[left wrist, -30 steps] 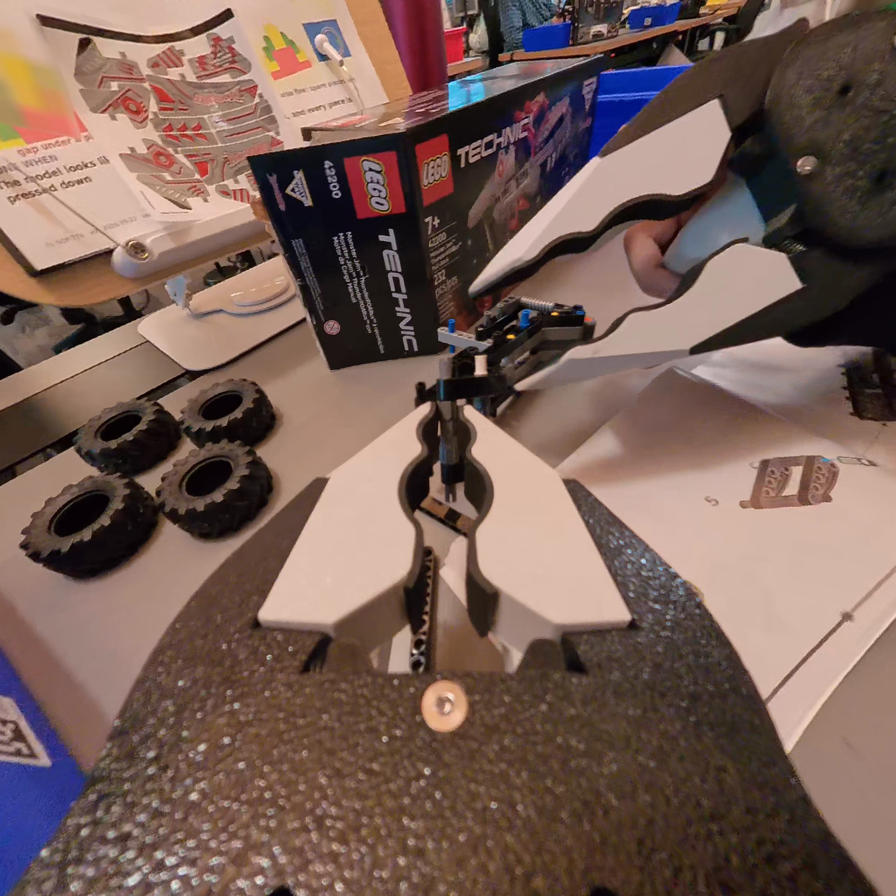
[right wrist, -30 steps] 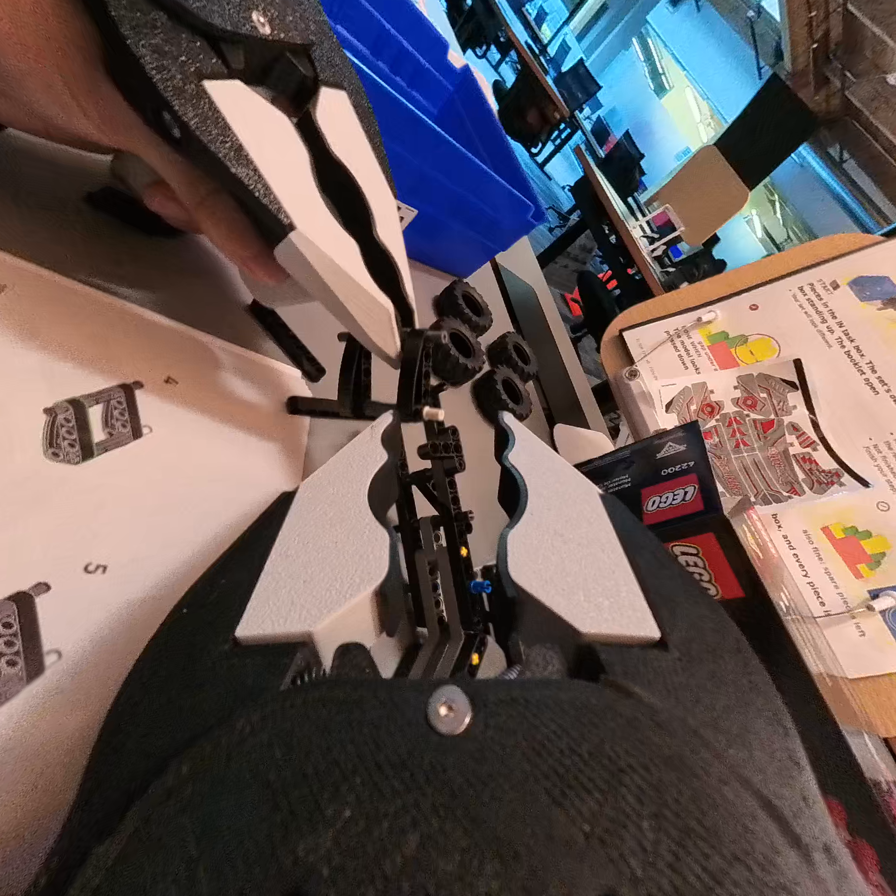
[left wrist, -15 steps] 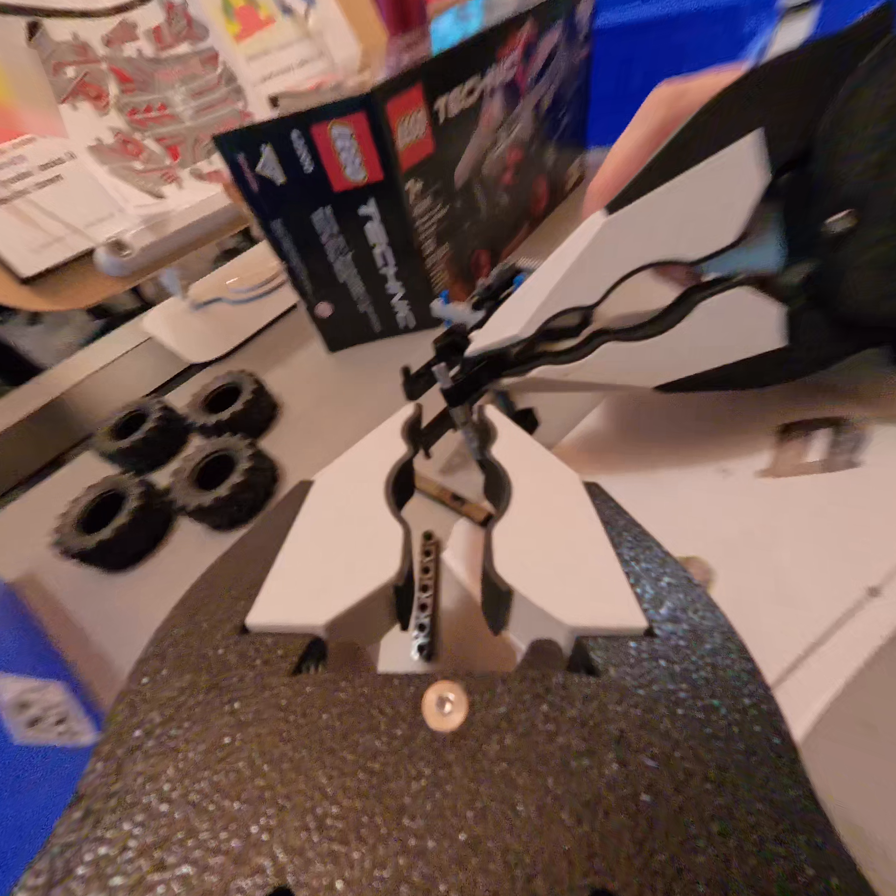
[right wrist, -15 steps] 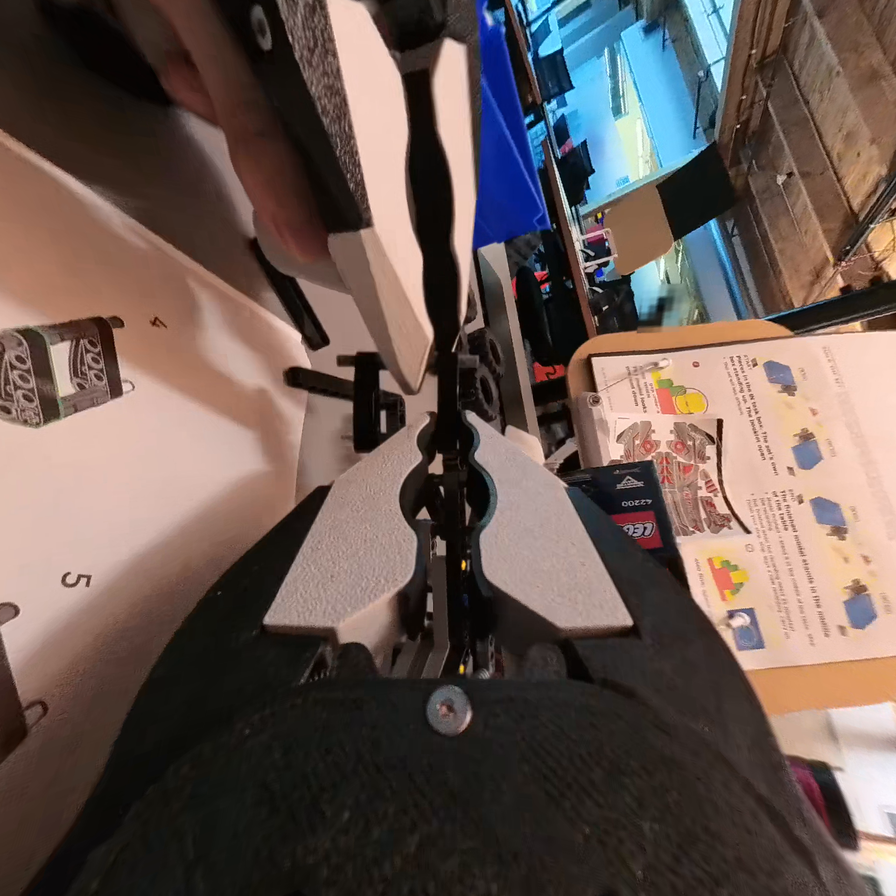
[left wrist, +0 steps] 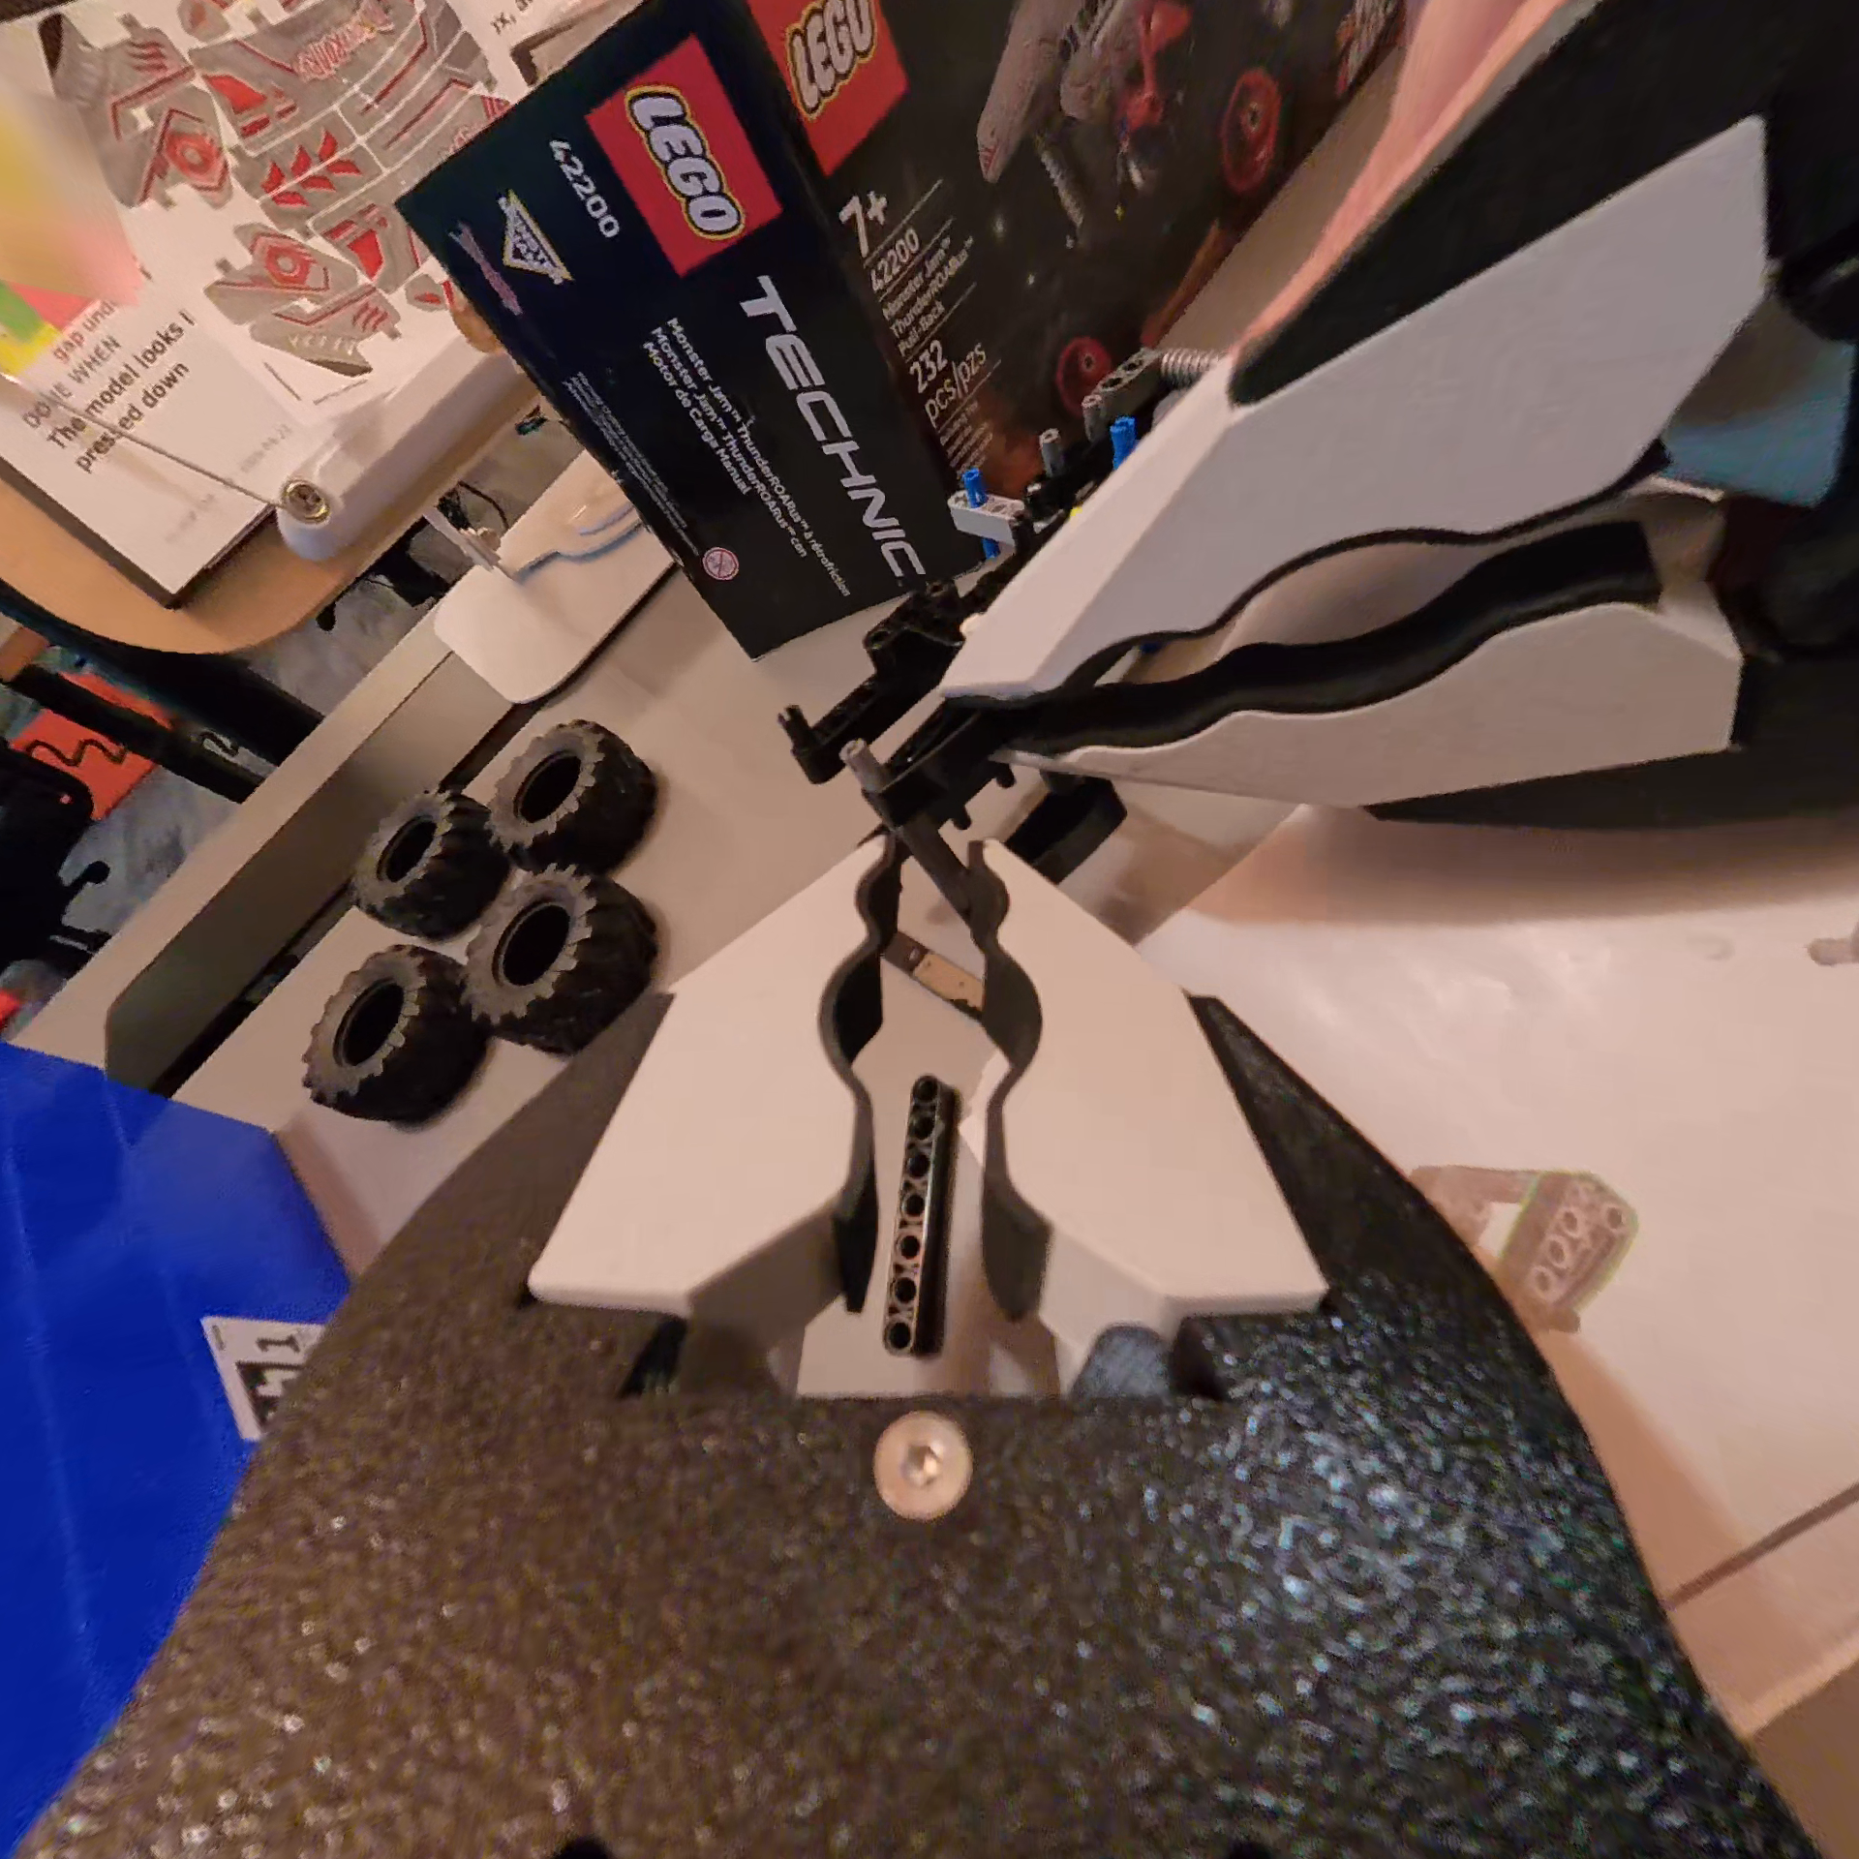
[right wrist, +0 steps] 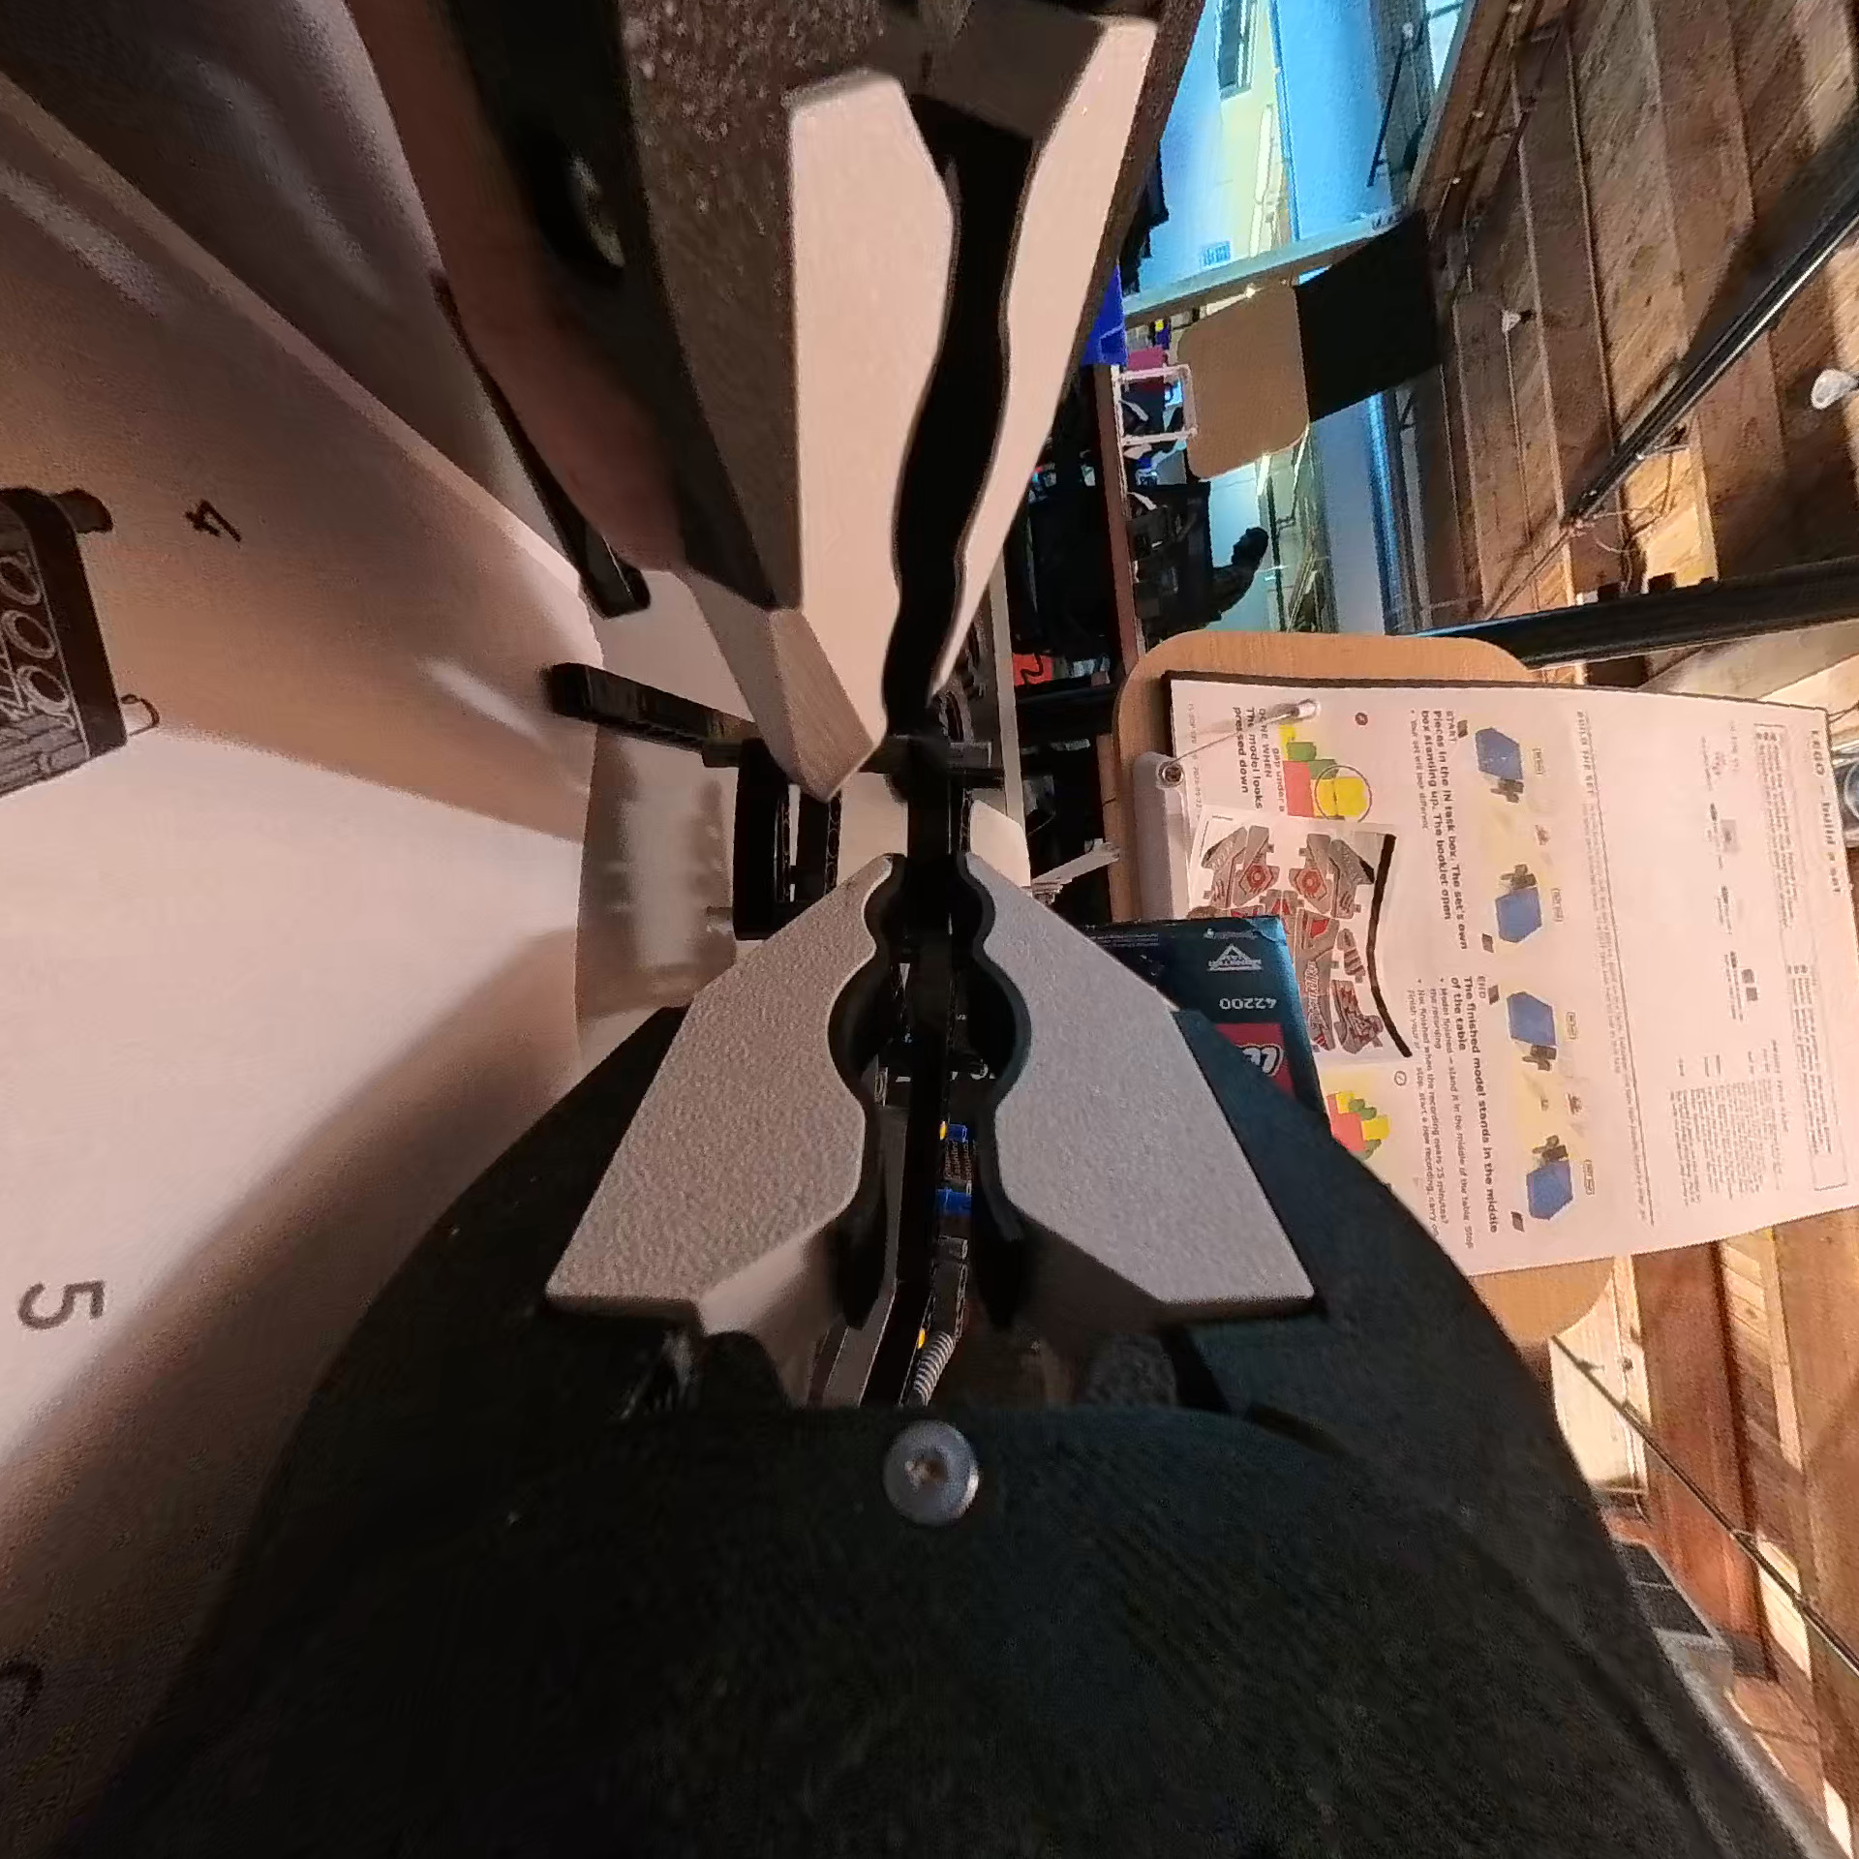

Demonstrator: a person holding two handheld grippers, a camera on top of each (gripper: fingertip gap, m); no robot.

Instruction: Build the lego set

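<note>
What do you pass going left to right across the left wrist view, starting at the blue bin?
Blue bin → four tyres → left hand-held gripper on a dark axle → grey frame printed on the paper.

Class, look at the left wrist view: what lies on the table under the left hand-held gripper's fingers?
A black beam with holes lies between the left hand-held gripper's fingers. A tan piece shows farther forward, partly covered.

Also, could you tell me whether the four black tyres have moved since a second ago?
No. The four tyres keep the same tight cluster beside the table edge, left of the black box; only the camera shifted.
</note>
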